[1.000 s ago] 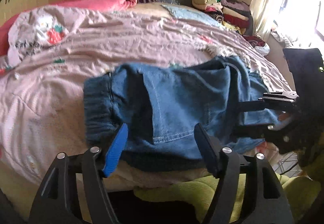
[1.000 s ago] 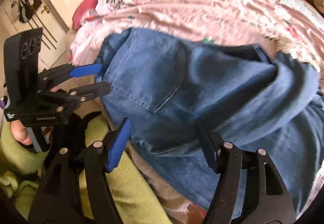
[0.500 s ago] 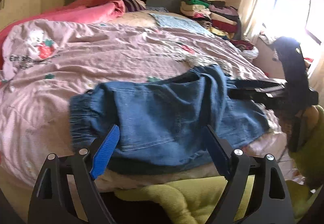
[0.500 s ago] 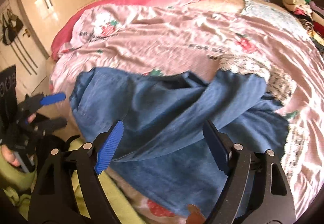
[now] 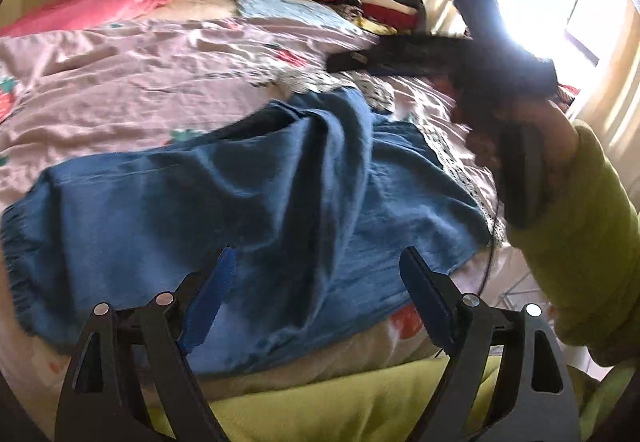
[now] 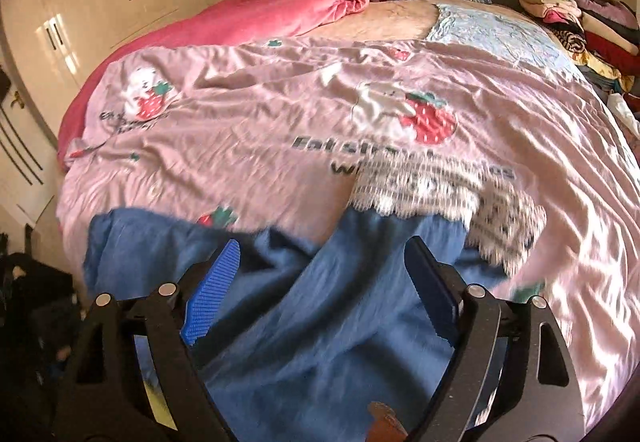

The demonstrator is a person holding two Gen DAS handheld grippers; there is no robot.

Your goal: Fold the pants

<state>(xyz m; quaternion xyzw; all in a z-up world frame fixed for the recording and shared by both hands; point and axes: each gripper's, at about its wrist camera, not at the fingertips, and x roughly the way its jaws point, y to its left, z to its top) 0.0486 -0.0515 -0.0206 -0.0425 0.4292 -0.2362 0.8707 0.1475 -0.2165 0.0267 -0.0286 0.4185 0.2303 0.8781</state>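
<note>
The blue denim pants (image 5: 256, 194) lie folded and rumpled at the near edge of the bed, elastic cuffs at the left. They also show in the right wrist view (image 6: 320, 322). My left gripper (image 5: 316, 294) is open and empty, just above the pants' near edge. My right gripper (image 6: 320, 282) is open and empty, above the pants. In the left wrist view the right gripper (image 5: 400, 58) appears blurred at the upper right, held in a hand with a green sleeve, raised over the bed.
The pink strawberry-print bedspread (image 6: 360, 102) covers the bed. A pink blanket (image 6: 280, 10) lies at the headboard. Stacked folded clothes (image 6: 580, 10) sit at the far right corner. Wardrobe doors (image 6: 100, 2) stand to the left. A window (image 5: 560, 2) is at the right.
Both grippers have pulled back and up from the pants. The right gripper has swung higher and toward the middle of the bed. The pants stay on the bed.
</note>
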